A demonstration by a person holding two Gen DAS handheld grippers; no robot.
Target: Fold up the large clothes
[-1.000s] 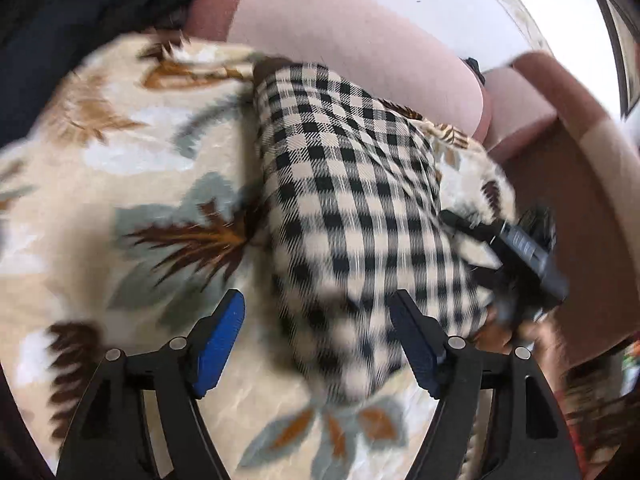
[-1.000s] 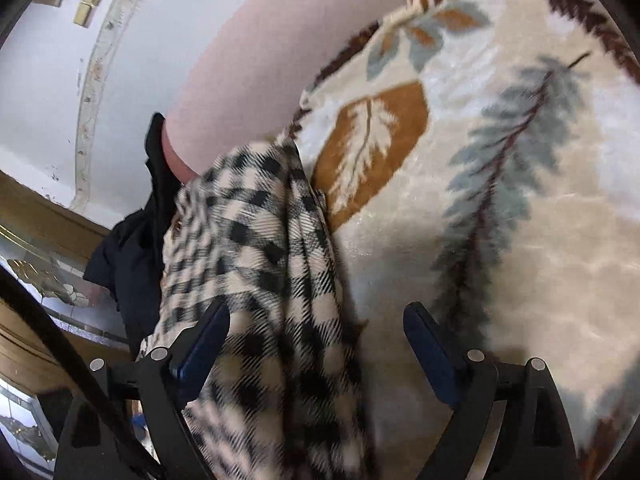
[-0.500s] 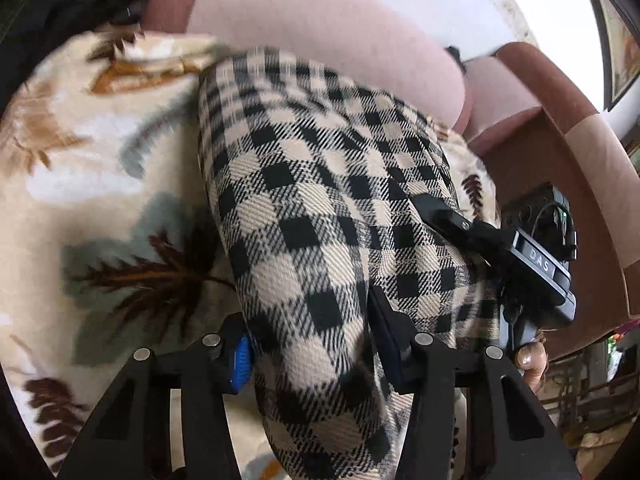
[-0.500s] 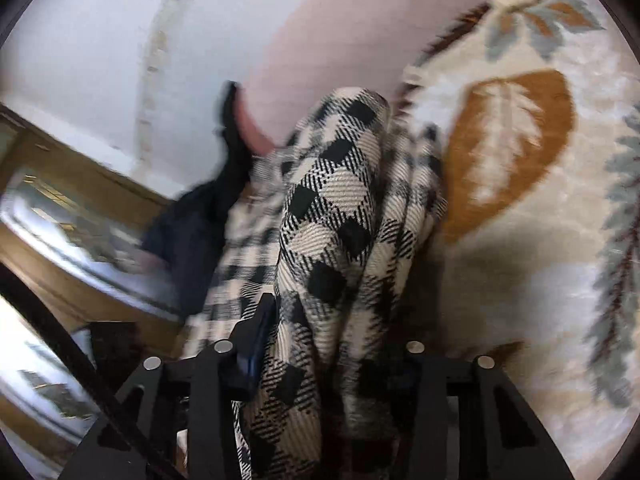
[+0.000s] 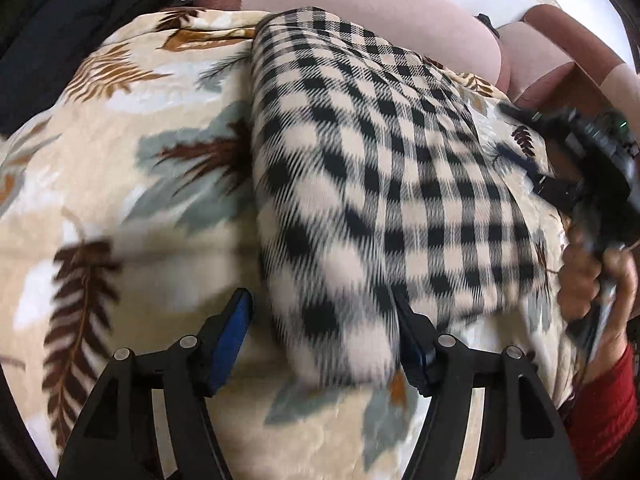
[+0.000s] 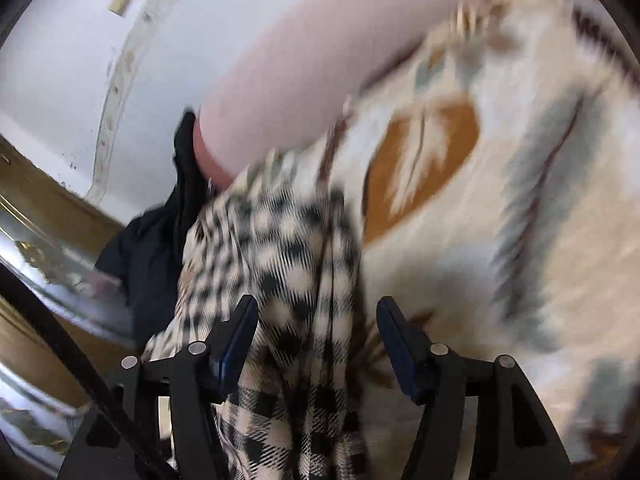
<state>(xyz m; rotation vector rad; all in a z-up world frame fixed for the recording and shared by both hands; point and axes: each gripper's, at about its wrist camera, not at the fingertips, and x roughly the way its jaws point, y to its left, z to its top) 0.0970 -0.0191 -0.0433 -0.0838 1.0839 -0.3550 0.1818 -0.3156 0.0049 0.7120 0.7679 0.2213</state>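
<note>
The checked garment (image 5: 384, 184) lies folded lengthwise on the leaf-print blanket (image 5: 120, 184) over the sofa. Left gripper (image 5: 324, 340) and right gripper (image 6: 316, 344) have just been opening, cloth loose between wide jaws. Snagged pads could drag the fold apart.

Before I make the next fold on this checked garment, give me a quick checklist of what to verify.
1. Left hand-held gripper has let go: ok, jaws just opened, cloth between but loose.
2. Right hand-held gripper has let go: ok, likewise.
3. Checked garment lies on the leaf-print blanket: ok.
4. Fold edges aligned: cannot tell, blurred.
5. Dark clothing clear of garment: not ok, right beside it.
</note>
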